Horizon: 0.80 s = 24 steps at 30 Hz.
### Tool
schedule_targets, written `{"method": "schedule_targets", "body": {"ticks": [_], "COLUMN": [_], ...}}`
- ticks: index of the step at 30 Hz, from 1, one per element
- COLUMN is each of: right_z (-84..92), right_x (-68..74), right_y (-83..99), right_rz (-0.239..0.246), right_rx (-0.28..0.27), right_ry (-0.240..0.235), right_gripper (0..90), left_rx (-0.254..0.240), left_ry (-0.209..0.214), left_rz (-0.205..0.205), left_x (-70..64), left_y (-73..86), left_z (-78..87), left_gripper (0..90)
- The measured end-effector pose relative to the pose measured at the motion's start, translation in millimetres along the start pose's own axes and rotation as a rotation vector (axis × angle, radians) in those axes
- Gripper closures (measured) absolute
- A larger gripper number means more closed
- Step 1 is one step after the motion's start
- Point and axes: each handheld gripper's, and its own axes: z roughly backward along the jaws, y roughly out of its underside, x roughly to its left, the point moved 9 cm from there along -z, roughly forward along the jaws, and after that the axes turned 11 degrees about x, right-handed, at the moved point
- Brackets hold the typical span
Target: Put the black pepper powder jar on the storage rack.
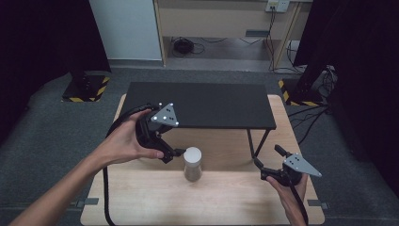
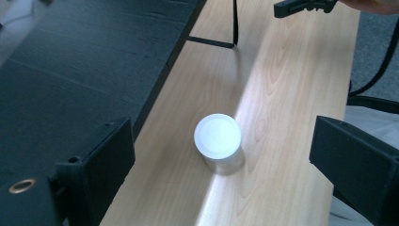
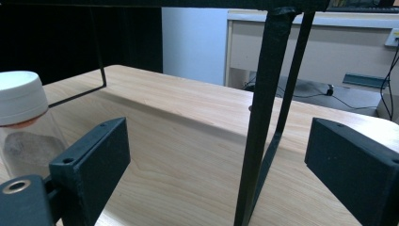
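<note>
A clear jar with a white lid (image 1: 192, 163) stands upright on the wooden table (image 1: 141, 197), just in front of a low black shelf (image 1: 202, 101). My left gripper (image 1: 171, 146) is held just left of the jar, open, its jaws pointing toward it. In the left gripper view the jar (image 2: 218, 137) sits beyond and between the wide-apart jaws of the left gripper (image 2: 223, 157), untouched. My right gripper (image 1: 268, 156) is open near the shelf's right leg (image 1: 251, 141). In the right gripper view the jar (image 3: 21, 110) stands far left of the right gripper (image 3: 219, 141), and the shelf leg (image 3: 263, 117) rises between the jaws.
The black shelf stands on thin metal legs over the back half of the table. Grey carpet surrounds the table, with cables (image 1: 306, 117) on the floor at the right. The right gripper's jaw (image 2: 301, 5) shows at the top of the left gripper view.
</note>
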Motion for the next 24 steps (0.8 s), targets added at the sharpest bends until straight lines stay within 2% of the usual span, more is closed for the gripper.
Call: {"method": "schedule_targets", "body": {"ticks": [10,19,24], "right_z": [-0.4,1.3,1.4], "right_x": [-2.5,-2.9,-3.5], "right_y": [1.3,1.6,1.9], "right_rz": [-0.011,-0.015,-0.015], "right_rx": [0.004,0.000,0.001], "right_ry": [-0.005,0.001,0.001], "right_gripper": [7.4,7.7,7.8], "left_rx": [0.009,0.038,0.063], "left_ry": [0.021,0.049,0.063], "left_rz": [0.003,0.001,0.005], "left_x": [4.8,5.9,7.8], "left_y": [-5.3,-9.5,-11.3], "left_z": [-9.1,-20.6,-33.8], "left_gripper": [6.9,6.8,6.8]}}
